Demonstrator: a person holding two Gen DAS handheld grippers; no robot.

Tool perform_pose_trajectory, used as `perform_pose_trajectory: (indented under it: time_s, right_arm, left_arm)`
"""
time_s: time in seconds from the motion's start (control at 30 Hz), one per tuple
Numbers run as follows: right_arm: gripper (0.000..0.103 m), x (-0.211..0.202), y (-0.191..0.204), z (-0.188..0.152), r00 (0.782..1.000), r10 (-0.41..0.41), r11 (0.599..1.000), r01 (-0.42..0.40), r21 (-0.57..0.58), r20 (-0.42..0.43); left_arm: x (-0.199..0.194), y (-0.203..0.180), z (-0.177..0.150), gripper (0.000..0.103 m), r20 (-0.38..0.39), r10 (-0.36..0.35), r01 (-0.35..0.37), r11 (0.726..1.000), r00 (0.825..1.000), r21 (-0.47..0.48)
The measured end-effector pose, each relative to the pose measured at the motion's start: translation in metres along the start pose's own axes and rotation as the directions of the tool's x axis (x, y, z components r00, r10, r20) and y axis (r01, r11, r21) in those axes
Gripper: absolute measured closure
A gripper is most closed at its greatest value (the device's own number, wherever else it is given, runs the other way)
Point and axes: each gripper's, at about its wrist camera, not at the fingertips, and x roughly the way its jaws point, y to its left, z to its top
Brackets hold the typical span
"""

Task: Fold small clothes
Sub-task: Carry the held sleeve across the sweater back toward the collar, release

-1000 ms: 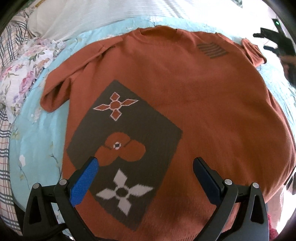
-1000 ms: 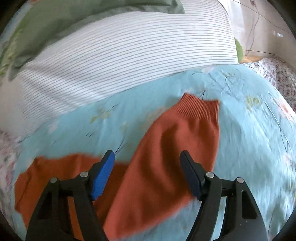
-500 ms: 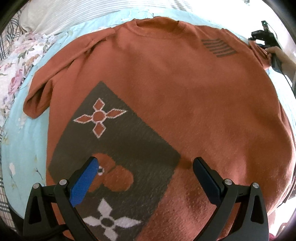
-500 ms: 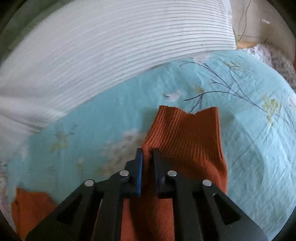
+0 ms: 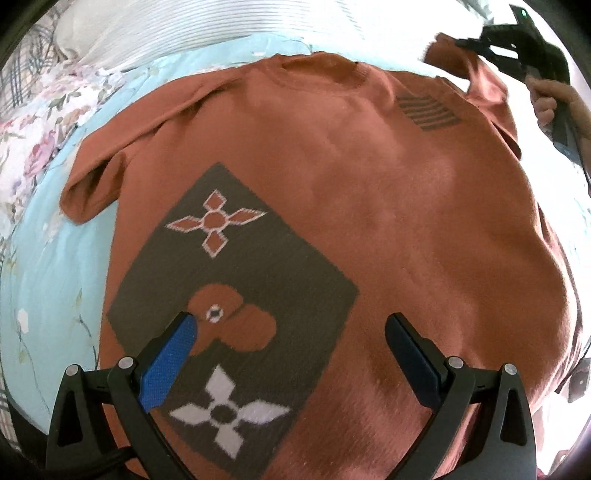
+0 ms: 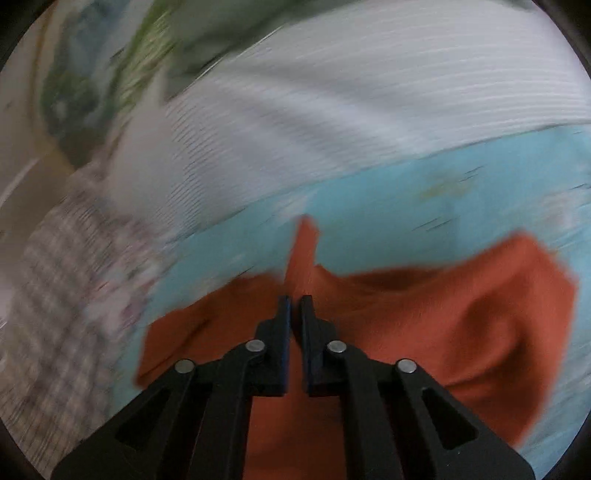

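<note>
A rust-orange sweater [image 5: 369, 192] with a dark patterned patch lies flat, front up, on a light blue bed sheet [image 5: 55, 280]. My left gripper [image 5: 288, 350] is open and empty, held above the sweater's lower front. My right gripper [image 6: 294, 306] is shut on the cuff of the sweater's right sleeve [image 6: 301, 251] and holds it lifted off the bed; the sleeve [image 6: 461, 314] trails below it. In the left wrist view the right gripper [image 5: 517, 33] shows at the top right with the raised sleeve [image 5: 484, 77]. The left sleeve [image 5: 96, 184] lies bent at the sweater's left.
A white striped pillow [image 6: 351, 110] lies beyond the sweater's collar. A floral cloth [image 5: 40, 110] and a plaid cloth [image 6: 55, 295] lie at the left of the bed. The right wrist view is motion-blurred.
My right gripper closed on the right sleeve's cuff and has lifted it, swinging left toward the sweater body. My left gripper stays open, shifting slightly over the lower front.
</note>
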Motion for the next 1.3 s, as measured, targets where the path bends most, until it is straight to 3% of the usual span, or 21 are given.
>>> perform_pose_trajectory:
  time_s: [0.17,0.33,0.4,0.43,0.53,0.77,0.83,0.9,1.0,1.07,1.1,1.2,1.3]
  right_arm:
    - [0.101,0.07,0.069,-0.044,0.984,0.111,0.989,-0.124,-0.085,-0.141]
    - [0.101,0.114,0.079,-0.069,0.972,0.099,0.988,-0.121,-0.092,-0.211]
    - [0.096,0.111,0.067,-0.067,0.978,0.016,0.994,-0.039,-0.106,-0.208]
    - [0.085,0.107,0.059,-0.067,0.979,-0.045,0.991,0.019,-0.129,-0.197]
    - [0.062,0.086,0.03,-0.069,0.981,-0.105,0.989,0.085,-0.121,-0.164]
    - [0.062,0.067,0.006,-0.068,0.949,-0.275,0.939,0.231,-0.256,-0.151]
    - [0.055,0.078,0.009,-0.069,0.932,-0.317,0.911,0.247,-0.33,-0.176]
    - [0.042,0.094,0.01,-0.075,0.908,-0.364,0.874,0.257,-0.414,-0.206]
    - [0.044,0.115,0.004,-0.088,0.863,-0.46,0.807,0.31,-0.503,-0.207]
    - [0.072,0.117,-0.002,-0.087,0.852,-0.496,0.791,0.362,-0.493,-0.17]
    - [0.094,0.114,-0.005,-0.082,0.855,-0.49,0.807,0.373,-0.458,-0.168]
    - [0.095,0.096,-0.003,-0.069,0.913,-0.382,0.894,0.326,-0.306,-0.145]
    - [0.095,0.083,0.021,-0.062,0.969,-0.213,0.962,0.186,-0.199,-0.124]
  left_arm:
    - [-0.01,0.014,-0.005,0.001,0.029,-0.008,0.009,0.999,1.0,-0.042]
    - [-0.015,0.04,-0.005,0.001,0.054,-0.018,0.024,0.994,0.998,-0.11]
    - [-0.016,0.049,-0.007,0.001,0.05,-0.019,0.026,0.99,0.999,-0.136]
    - [-0.017,0.054,-0.007,0.001,0.054,-0.022,0.029,0.989,0.998,-0.147]
    - [-0.021,0.066,-0.014,0.001,0.062,-0.018,0.028,0.986,0.998,-0.163]
    - [-0.009,0.07,-0.016,0.001,0.047,-0.022,0.029,0.985,0.999,-0.172]
    - [-0.007,0.065,-0.015,0.001,0.04,-0.03,0.036,0.986,0.999,-0.162]
    - [-0.006,0.059,-0.014,0.001,0.036,-0.035,0.04,0.988,0.999,-0.149]
    - [-0.007,0.053,-0.014,0.001,0.034,-0.036,0.04,0.991,0.999,-0.13]
    - [-0.008,0.052,-0.015,0.001,0.034,-0.037,0.041,0.991,0.999,-0.128]
    - [-0.007,0.052,-0.015,0.001,0.032,-0.035,0.039,0.991,0.999,-0.129]
    - [-0.007,0.055,-0.015,0.001,0.03,-0.034,0.038,0.989,0.999,-0.141]
    - [-0.009,0.059,-0.014,0.002,0.035,-0.041,0.046,0.987,0.999,-0.152]
